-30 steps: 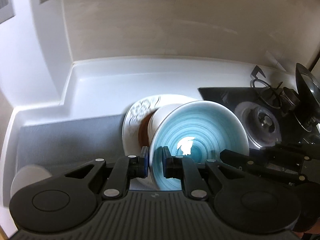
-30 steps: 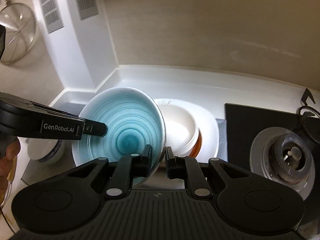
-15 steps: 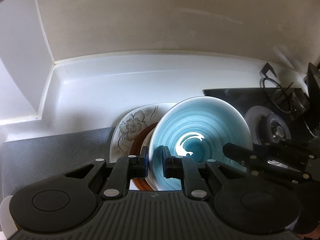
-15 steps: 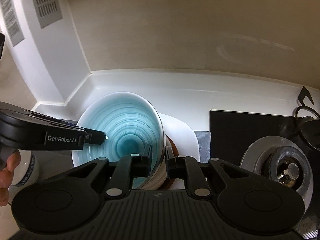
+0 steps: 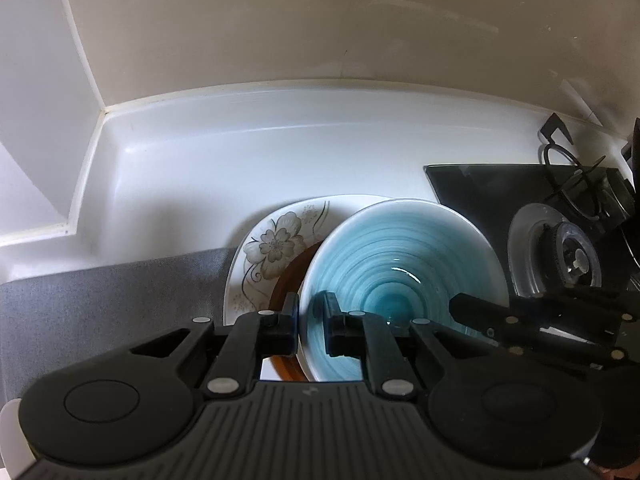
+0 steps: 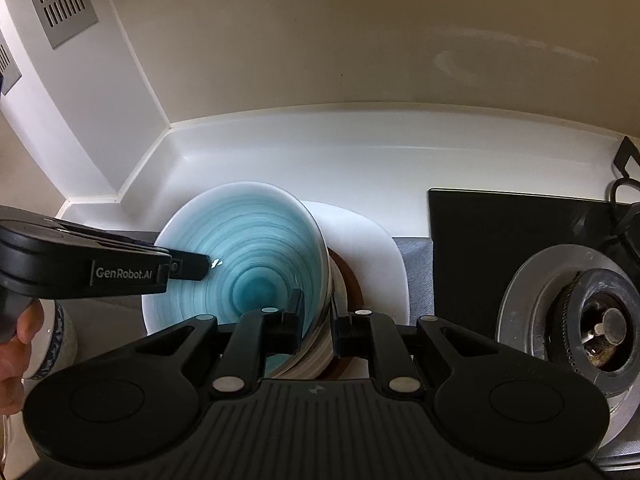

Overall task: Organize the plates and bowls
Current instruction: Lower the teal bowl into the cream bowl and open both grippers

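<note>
White desk (image 5: 248, 160) spreads out beyond both my sets of fingers, with a grey mat (image 5: 104, 292) to the left of my left ones and the black stove (image 6: 520, 240) off to the right of my right ones. Just ahead of me lies the flowered plate (image 5: 276, 240), a brown dish (image 5: 288, 292) stacked on it.

Over that stack I hold the blue bowl (image 5: 400, 264), tilted, one grip on each side so it stays balanced. My left fingers (image 5: 311, 322) are clenched on its left rim, one inside and one outside. My right fingers (image 6: 318, 320) pinch the opposite rim the same way. In the right view the bowl's striped outer wall sits close above the brown dish; I cannot tell whether it touches yet.

I judge the bowl is meant to nest on this stack, so both grips should hold until it sits flat. A small blue-patterned cup (image 6: 60, 340) waits to the left of my right fingers.
</note>
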